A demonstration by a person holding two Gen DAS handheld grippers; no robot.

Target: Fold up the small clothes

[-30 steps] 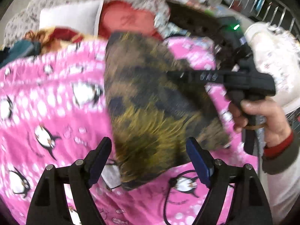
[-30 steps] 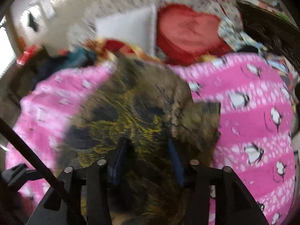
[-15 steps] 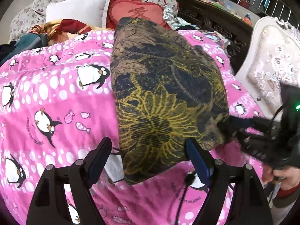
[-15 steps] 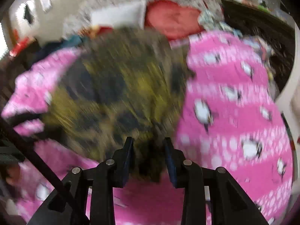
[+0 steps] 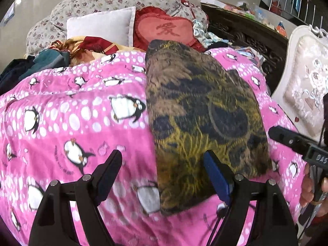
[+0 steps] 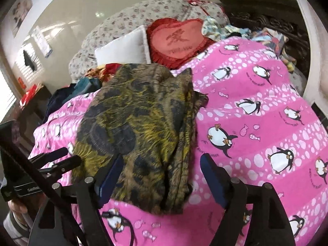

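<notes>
The red heart-shaped cushion [image 5: 167, 29] bears the Chinese character 爱; the other gripper's body [image 5: 319, 157] reads "DAS".

Black right gripper [image 6: 162, 176] and left gripper [image 5: 164, 170]: blue-padded jaws, silver screws, black cable

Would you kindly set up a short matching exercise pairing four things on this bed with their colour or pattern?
Things:
1. folded patterned garment
2. penguin-print blanket
3. heart-shaped frilled cushion
4. square plain pillow

Descriptions:
A. white
B. red, with a character on its face
C. brown and black with yellow streaks
D. pink with white dots

Pairs: 1-C, 2-D, 3-B, 4-A
</notes>
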